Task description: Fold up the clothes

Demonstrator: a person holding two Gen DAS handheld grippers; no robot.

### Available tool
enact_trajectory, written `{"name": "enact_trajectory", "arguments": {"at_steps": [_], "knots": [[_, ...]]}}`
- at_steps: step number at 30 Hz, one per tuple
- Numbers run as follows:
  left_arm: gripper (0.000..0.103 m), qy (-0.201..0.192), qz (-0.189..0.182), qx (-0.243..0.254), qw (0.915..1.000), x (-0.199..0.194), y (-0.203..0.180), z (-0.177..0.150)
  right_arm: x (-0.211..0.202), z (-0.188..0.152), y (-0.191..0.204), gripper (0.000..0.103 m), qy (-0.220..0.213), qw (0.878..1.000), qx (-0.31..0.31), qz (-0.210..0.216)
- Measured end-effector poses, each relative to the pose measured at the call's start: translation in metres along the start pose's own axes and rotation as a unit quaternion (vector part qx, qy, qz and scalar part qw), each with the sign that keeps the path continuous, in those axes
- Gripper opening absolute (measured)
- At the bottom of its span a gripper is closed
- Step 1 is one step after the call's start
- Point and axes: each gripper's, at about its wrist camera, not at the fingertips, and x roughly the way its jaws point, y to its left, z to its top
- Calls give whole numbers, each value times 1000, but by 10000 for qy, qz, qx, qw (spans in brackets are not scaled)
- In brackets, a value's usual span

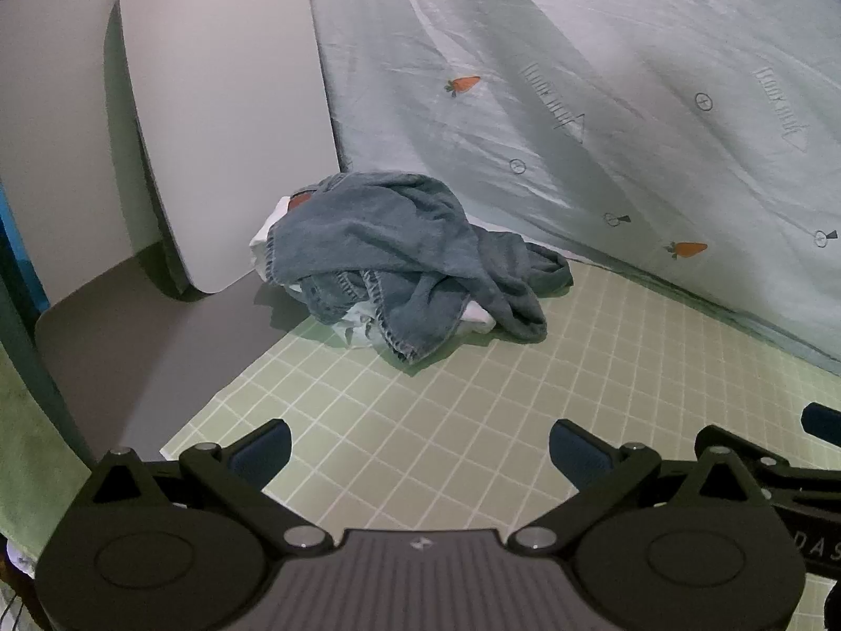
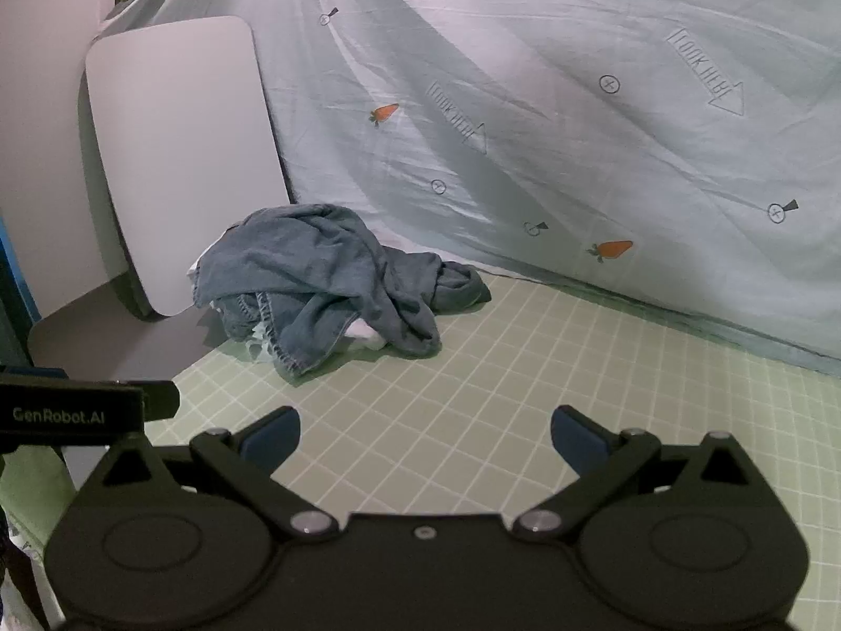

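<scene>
A crumpled heap of blue denim clothing (image 1: 399, 257) lies at the far left of the green grid mat (image 1: 473, 420), with white fabric (image 1: 362, 323) showing underneath it. The same denim heap (image 2: 326, 284) appears in the right wrist view on the grid mat (image 2: 499, 394). My left gripper (image 1: 419, 449) hovers open over the mat, well short of the heap, nothing between its fingers. My right gripper (image 2: 424, 436) is also open and empty, at a similar distance from the clothes. Part of the right gripper (image 1: 820, 420) shows at the right edge of the left wrist view.
A white rounded board (image 1: 221, 121) leans upright against the wall left of the heap. A pale sheet with carrot prints (image 1: 604, 105) hangs behind the mat. A grey surface (image 1: 131, 347) borders the mat on the left. The left gripper's body (image 2: 79, 405) shows at the left of the right wrist view.
</scene>
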Motion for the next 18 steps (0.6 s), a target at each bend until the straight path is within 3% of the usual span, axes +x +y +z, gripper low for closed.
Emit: {"name": "enact_trajectory", "arguments": {"at_steps": [18], "knots": [[103,33,44,42,10000,-2,-4,2,0,-1,0,103,-15,10000,27,-21]]}}
